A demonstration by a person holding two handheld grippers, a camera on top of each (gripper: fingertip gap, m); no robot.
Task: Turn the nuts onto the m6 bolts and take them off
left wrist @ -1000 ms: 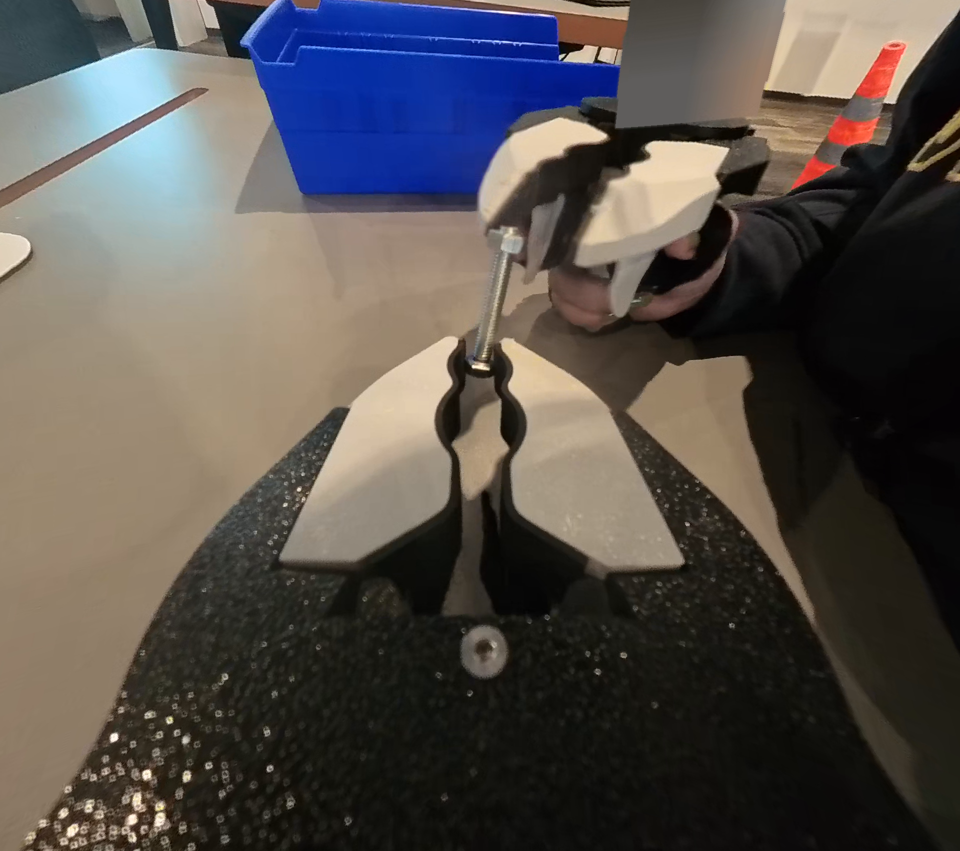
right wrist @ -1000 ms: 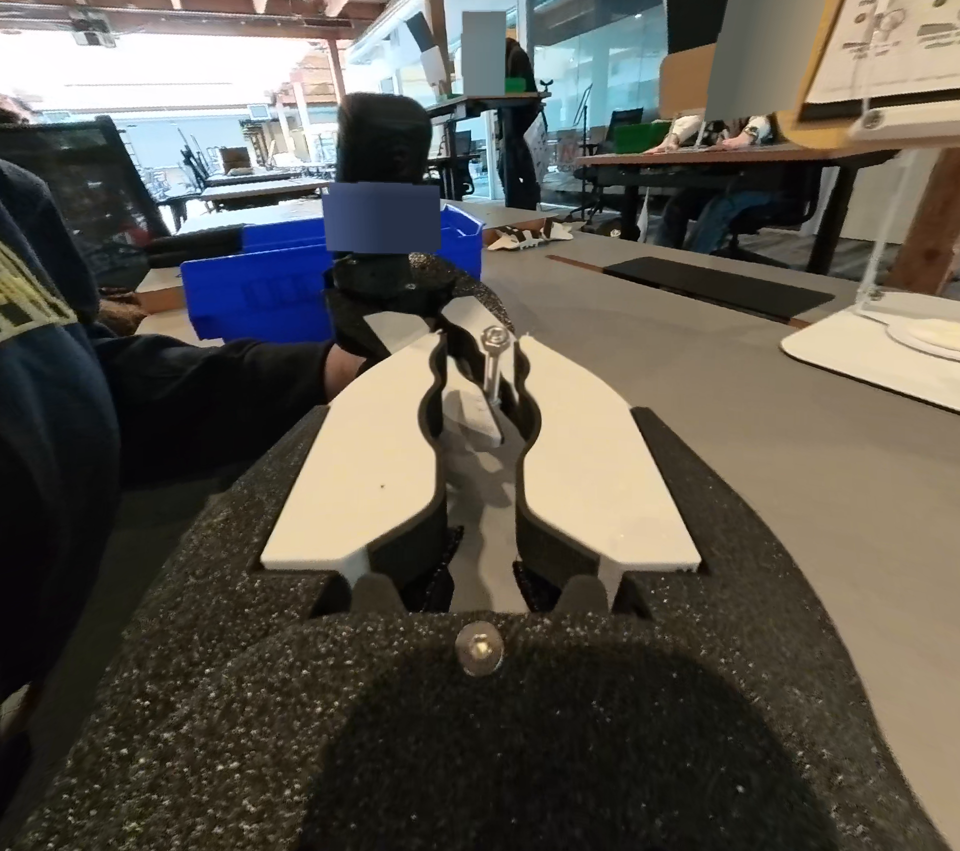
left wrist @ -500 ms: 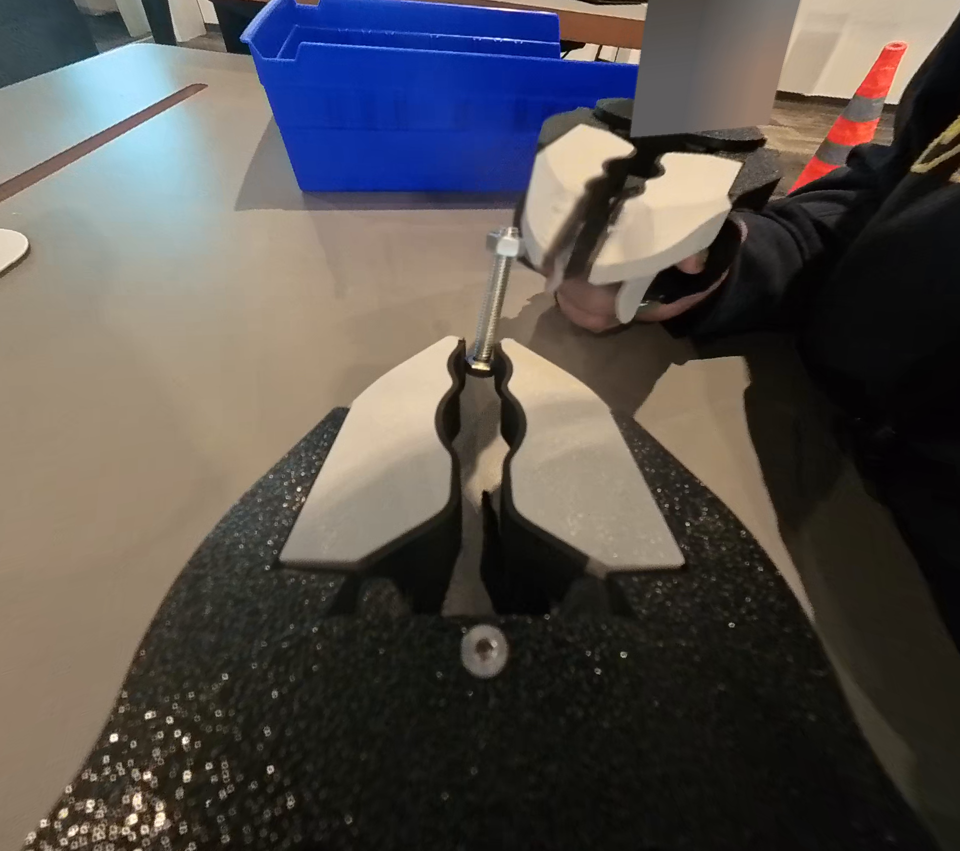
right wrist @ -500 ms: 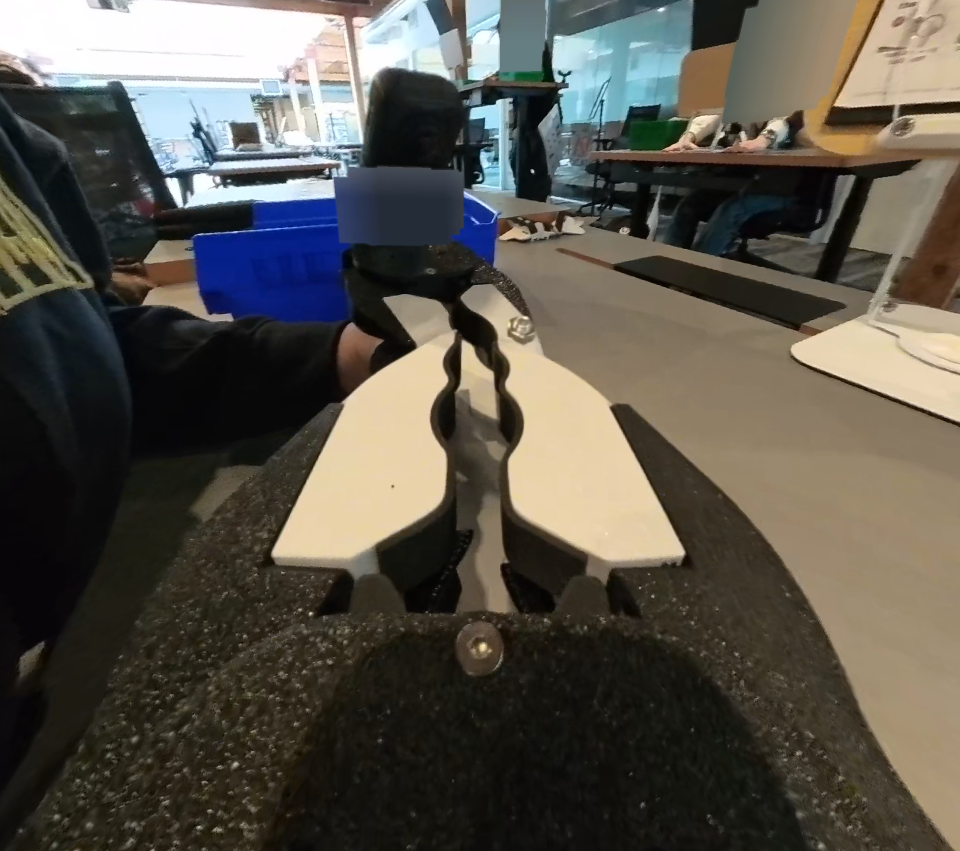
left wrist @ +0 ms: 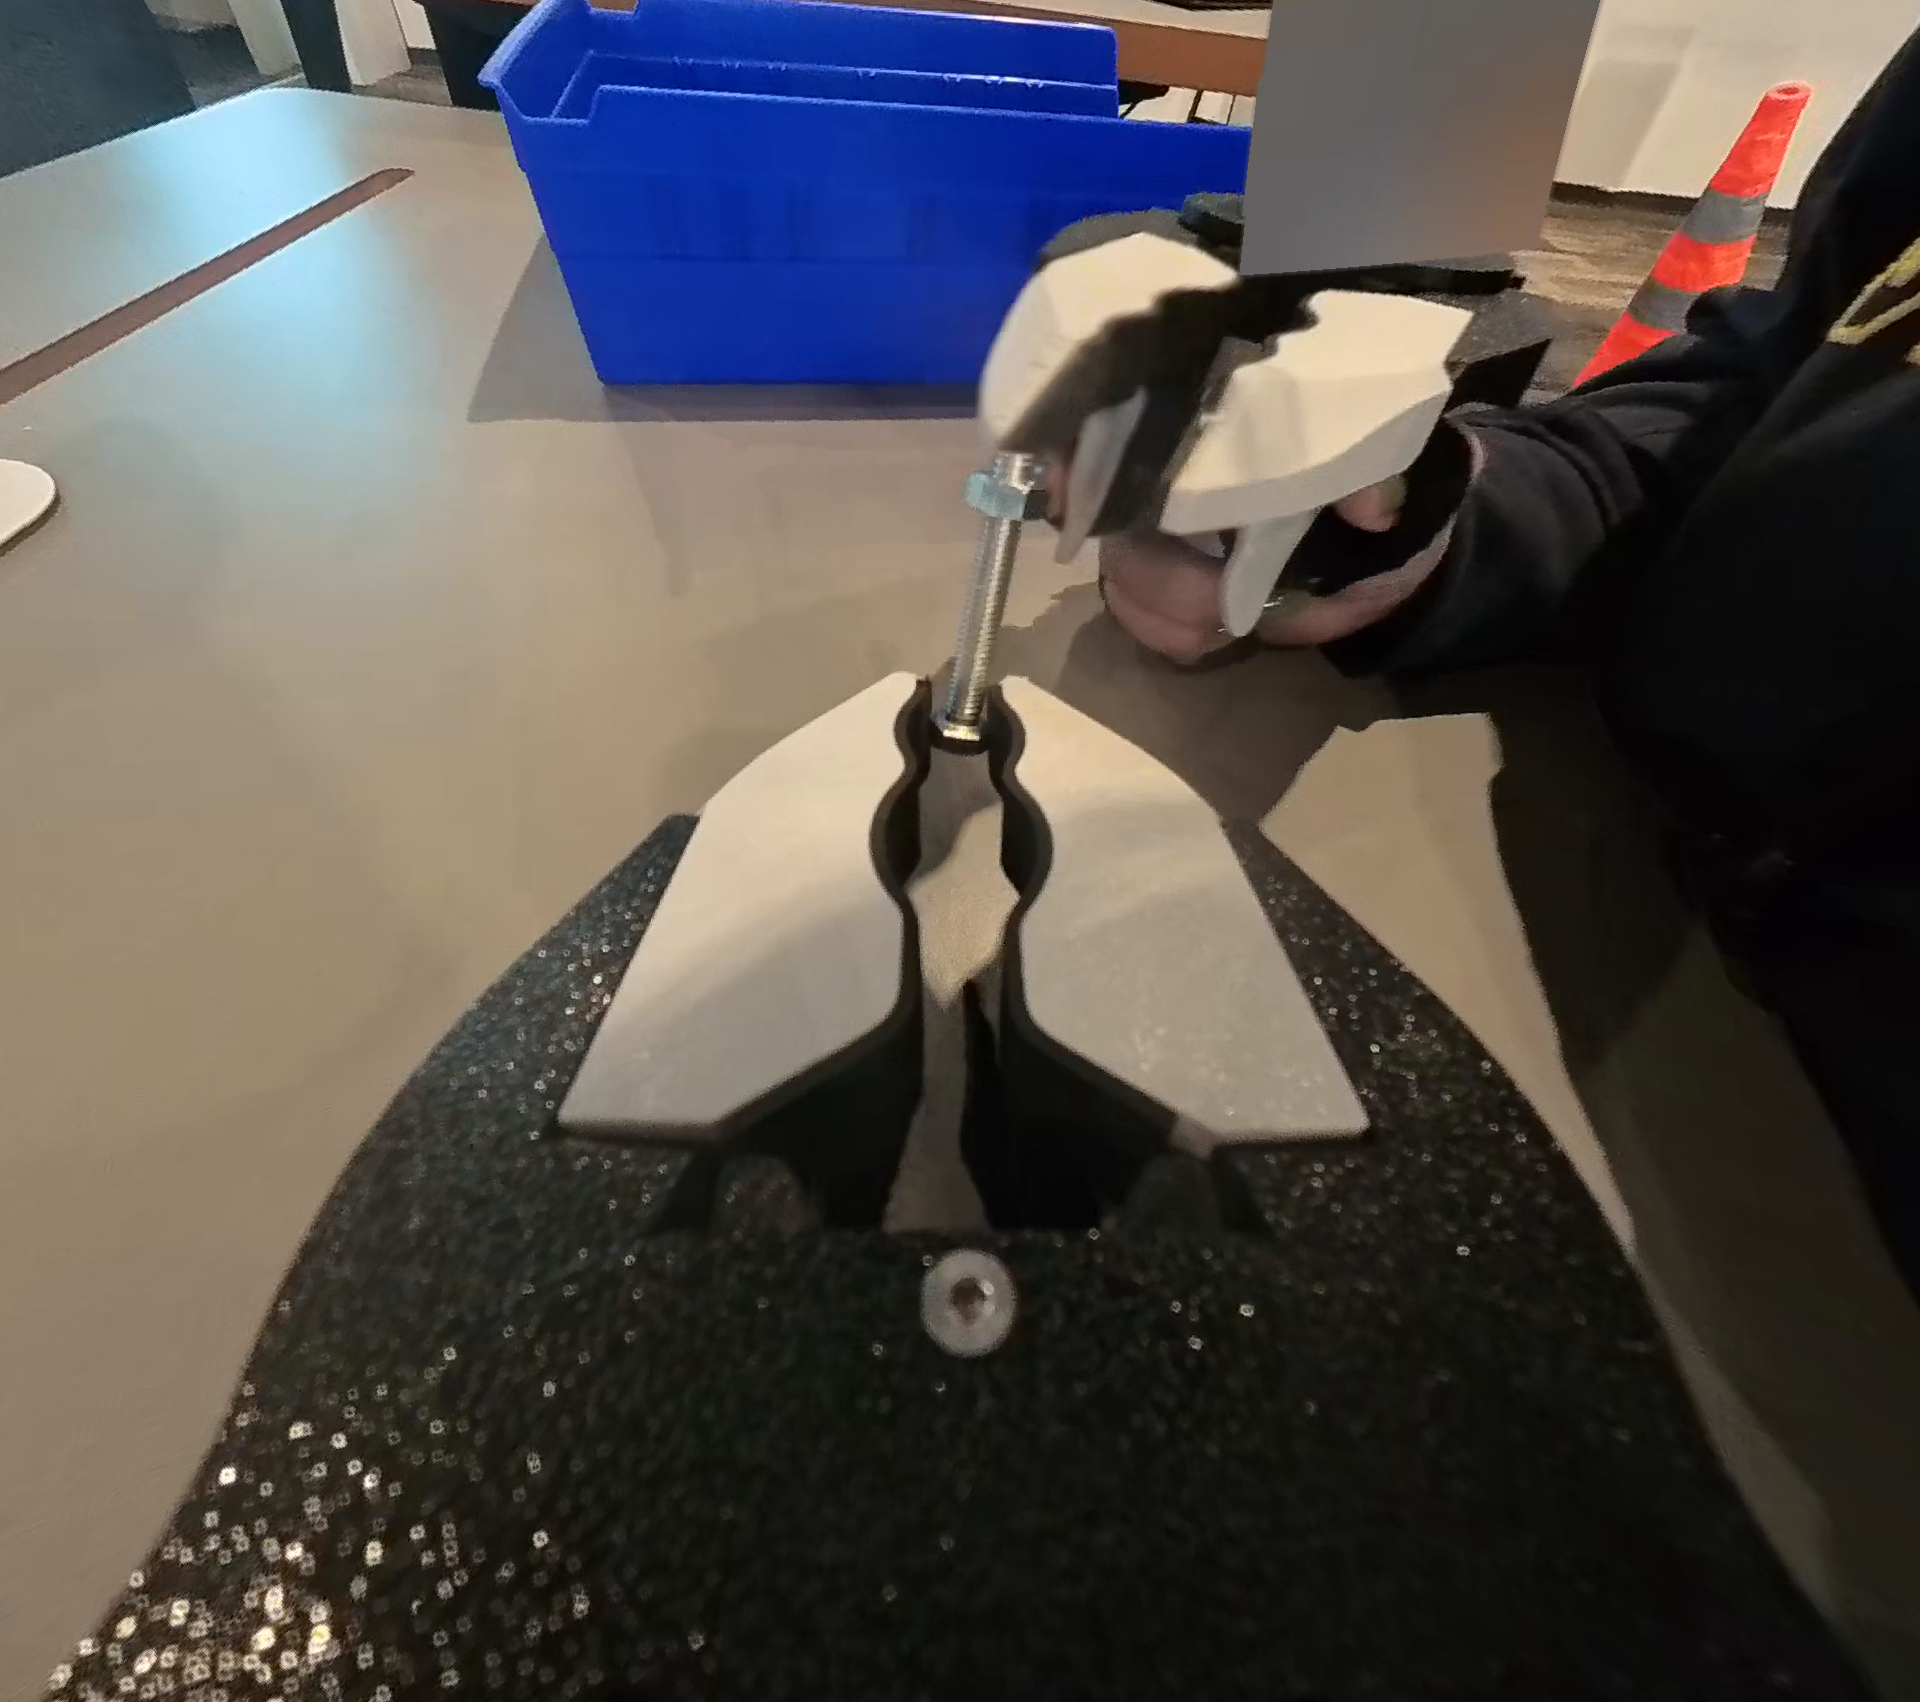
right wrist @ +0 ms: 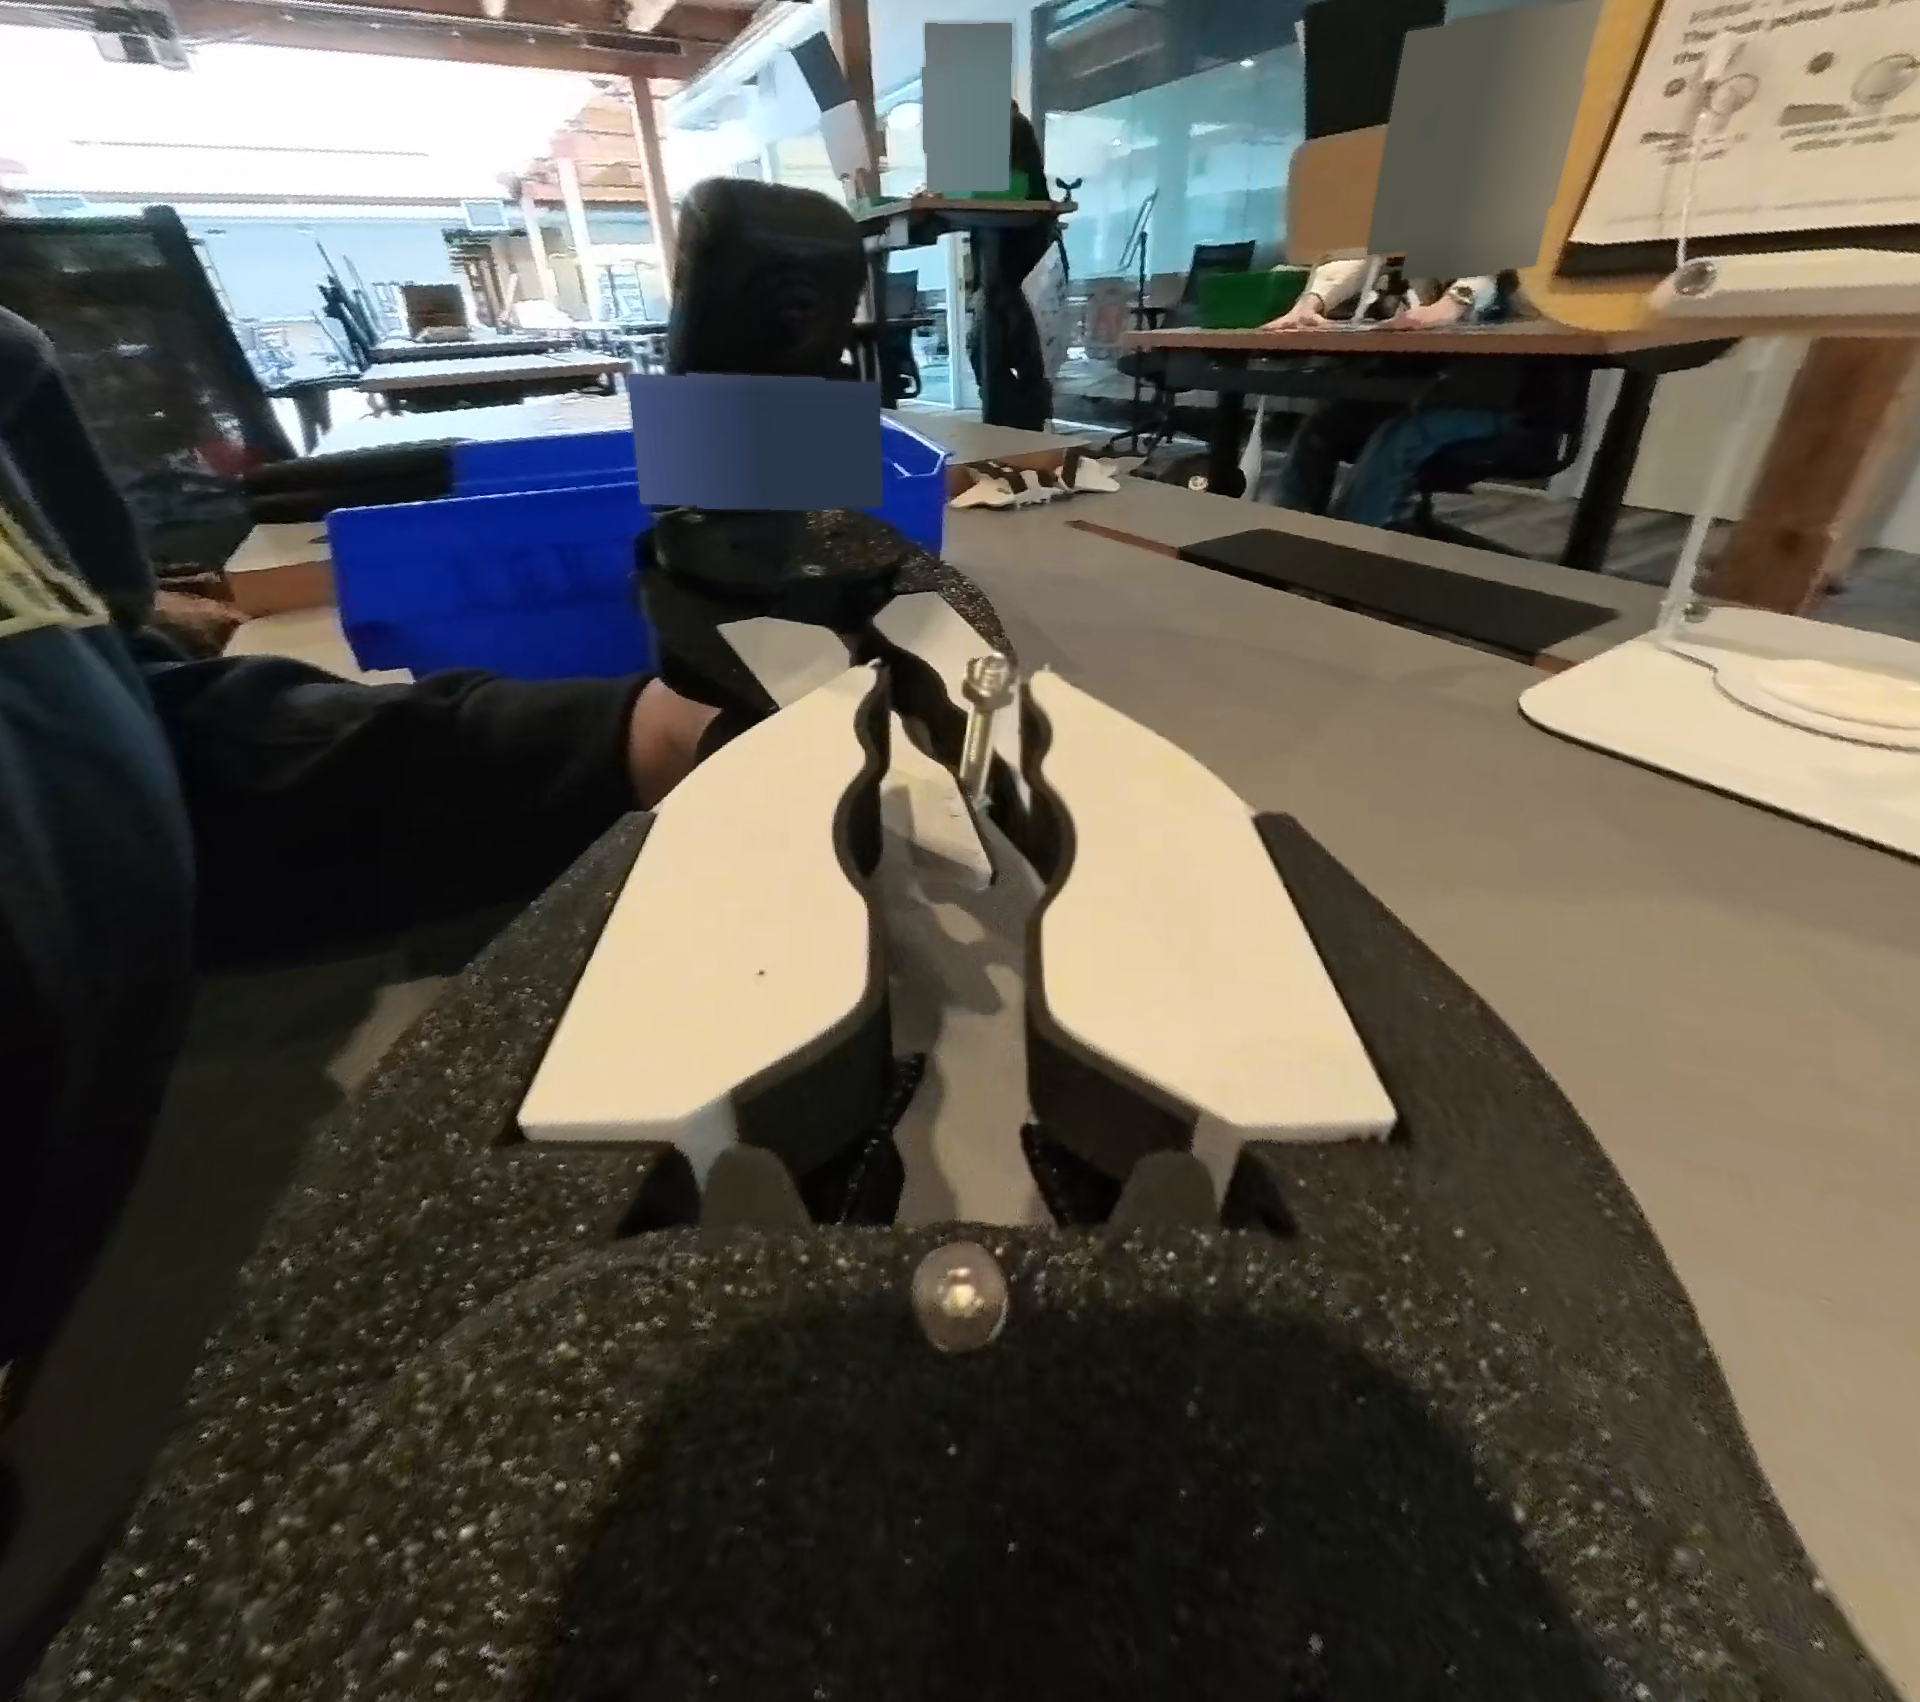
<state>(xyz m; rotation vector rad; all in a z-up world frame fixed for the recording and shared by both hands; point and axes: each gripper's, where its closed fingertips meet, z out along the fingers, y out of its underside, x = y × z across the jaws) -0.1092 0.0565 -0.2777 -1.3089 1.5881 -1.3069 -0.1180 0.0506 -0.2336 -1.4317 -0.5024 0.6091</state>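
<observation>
My left gripper (left wrist: 961, 696) is shut on the head end of a silver M6 bolt (left wrist: 982, 603), which stands upright above the grey table (left wrist: 312, 613). A hex nut (left wrist: 1003, 494) sits near the bolt's top end. My right gripper (right wrist: 951, 676) is open, with its tips on either side of the nut (right wrist: 992, 673), which is nearer the right finger. I see a gap on both sides of the nut. In the left wrist view the right gripper's white fingers (left wrist: 1320, 405) come in from the right at nut height, slightly blurred.
A blue plastic bin (left wrist: 831, 250) stands on the table behind the bolt. A white stand base (right wrist: 1714, 738) and a black mat (right wrist: 1403, 592) lie to the right in the right wrist view. An orange cone (left wrist: 1714, 239) stands on the floor. Dark sleeves flank both grippers. Spacing between my two grippers at the tips: around 5 centimetres.
Half a second ago my right gripper was nearly shut and drawn back beside the nut. It has opened and come back around the nut. The left gripper and bolt have stayed still.
</observation>
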